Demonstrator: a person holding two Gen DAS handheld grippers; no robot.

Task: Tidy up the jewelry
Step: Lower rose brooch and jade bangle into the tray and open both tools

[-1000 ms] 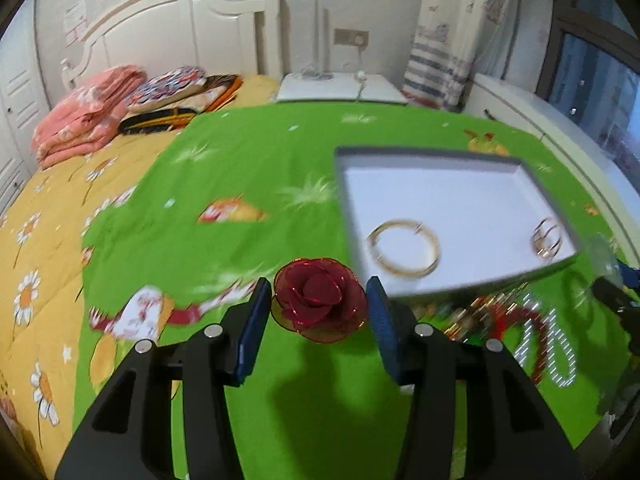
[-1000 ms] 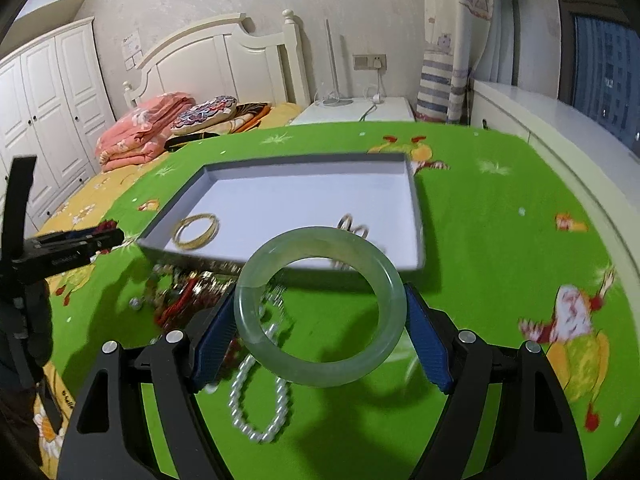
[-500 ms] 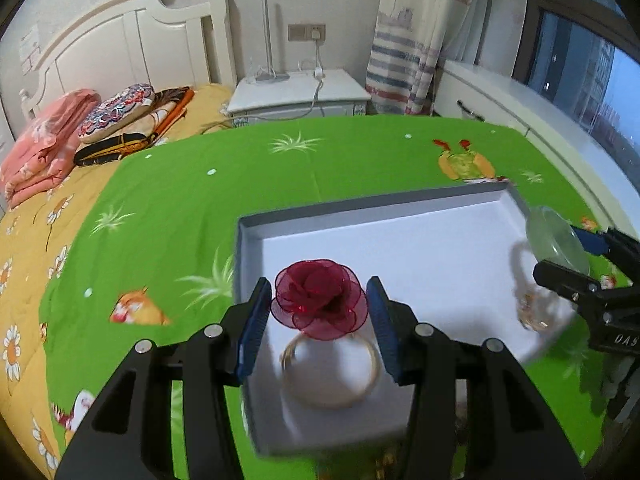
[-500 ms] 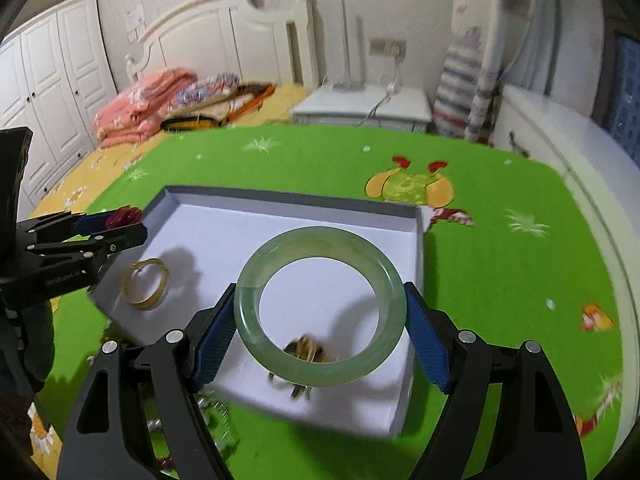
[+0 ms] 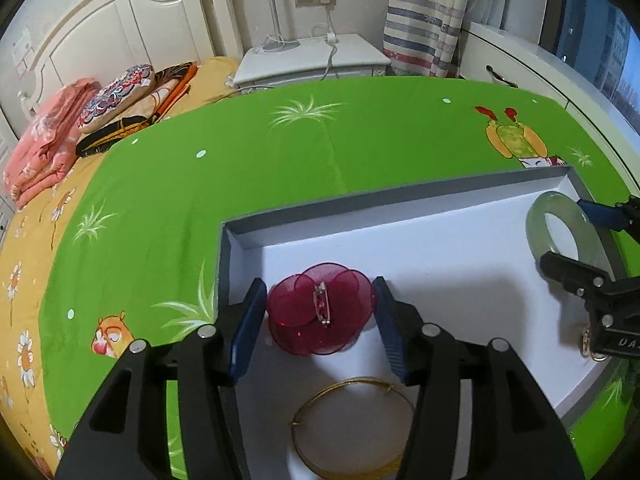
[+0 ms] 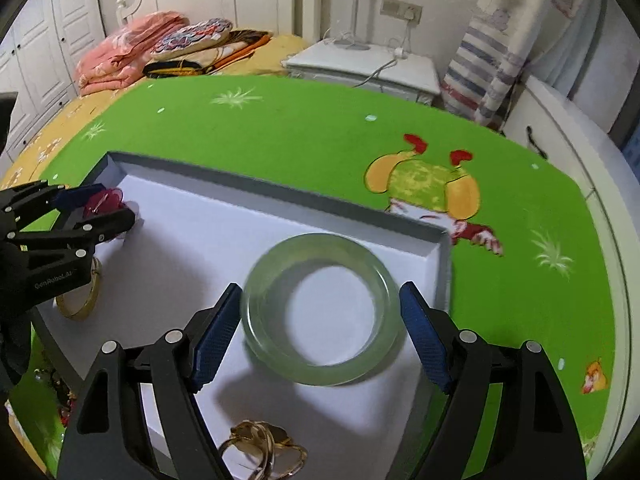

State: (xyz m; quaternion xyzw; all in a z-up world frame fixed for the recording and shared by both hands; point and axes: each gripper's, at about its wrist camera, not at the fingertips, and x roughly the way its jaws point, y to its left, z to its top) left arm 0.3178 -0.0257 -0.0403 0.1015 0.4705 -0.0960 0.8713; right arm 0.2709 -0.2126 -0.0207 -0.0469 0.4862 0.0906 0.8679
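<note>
A grey-rimmed white tray (image 5: 400, 196) (image 6: 256, 184) lies on the green bedspread. My left gripper (image 5: 320, 320) stands open around a red rose brooch (image 5: 320, 316) that lies pin side up on the tray floor near its left corner; it also shows in the right wrist view (image 6: 105, 200). My right gripper (image 6: 320, 312) has let go of a pale green jade bangle (image 6: 320, 308) (image 5: 560, 224), blurred, with small gaps to both pads, over the tray's right end. A gold bangle (image 5: 352, 428) (image 6: 80, 300) and gold rings (image 6: 264, 448) lie in the tray.
The bed carries a green cartoon-print spread (image 5: 280, 152) with folded blankets and pillows (image 5: 80, 120) at the headboard. A white nightstand (image 5: 312, 60) and striped curtain (image 5: 424, 20) stand behind. Loose jewelry (image 6: 60, 396) lies beside the tray's near edge.
Both grippers moved from the loose jewelry pile over the tray and lowered. The left jaws widened, and the rose now lies flipped on the tray. The right jaws eased off the bangle.
</note>
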